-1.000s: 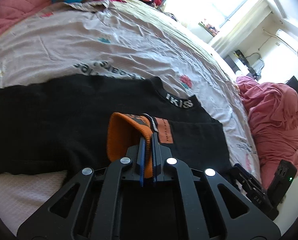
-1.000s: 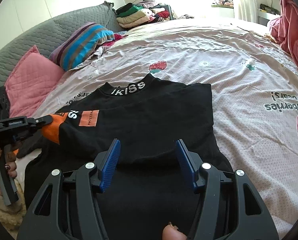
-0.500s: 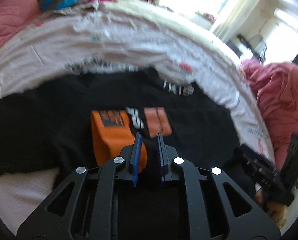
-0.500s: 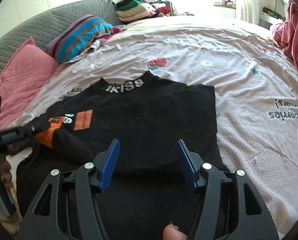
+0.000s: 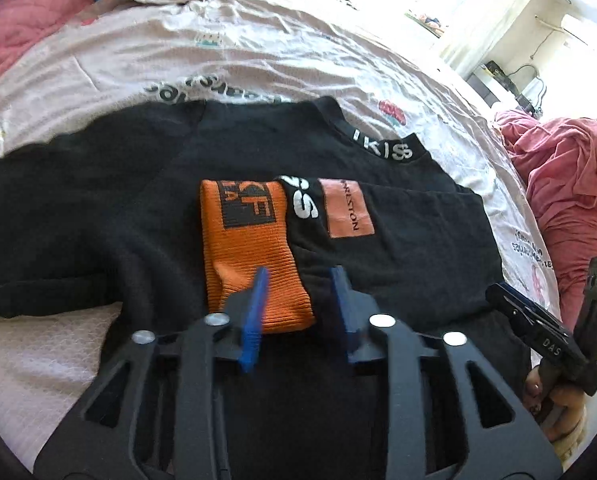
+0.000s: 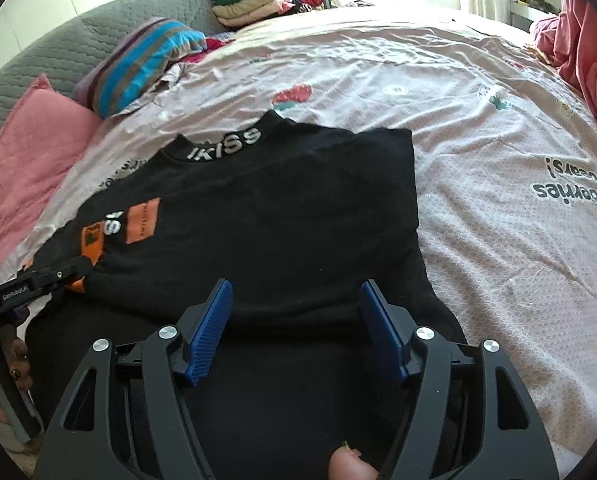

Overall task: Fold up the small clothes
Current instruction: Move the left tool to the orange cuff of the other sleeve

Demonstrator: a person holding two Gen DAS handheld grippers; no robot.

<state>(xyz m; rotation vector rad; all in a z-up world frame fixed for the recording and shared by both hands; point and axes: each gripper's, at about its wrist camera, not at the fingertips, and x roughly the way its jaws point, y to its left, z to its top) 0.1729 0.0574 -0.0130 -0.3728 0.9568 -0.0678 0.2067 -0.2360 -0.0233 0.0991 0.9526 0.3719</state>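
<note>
Left gripper (image 5: 298, 300) just opening, releasing ribbed orange sleeve cuff (image 5: 250, 256), stretching toward twelve o'clock on black knit sweater (image 5: 398, 248); right gripper (image 6: 294, 332) agape, empty.

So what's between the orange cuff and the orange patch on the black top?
White letters on black sleeve, between the orange cuff and orange patch; the left wrist view shows it.

The sweater (image 6: 258, 216) ahead of the right tongs (image 6: 294, 312) is black with white collar lettering; its cuff (image 5: 250, 256), between the blue pads (image 5: 254, 312) of the left tongs (image 5: 298, 304), is ribbed orange. The bedsheet (image 6: 478, 160) beyond is pale pink with strawberries; the pillow (image 6: 146, 64) far left is striped blue and brown.
</note>
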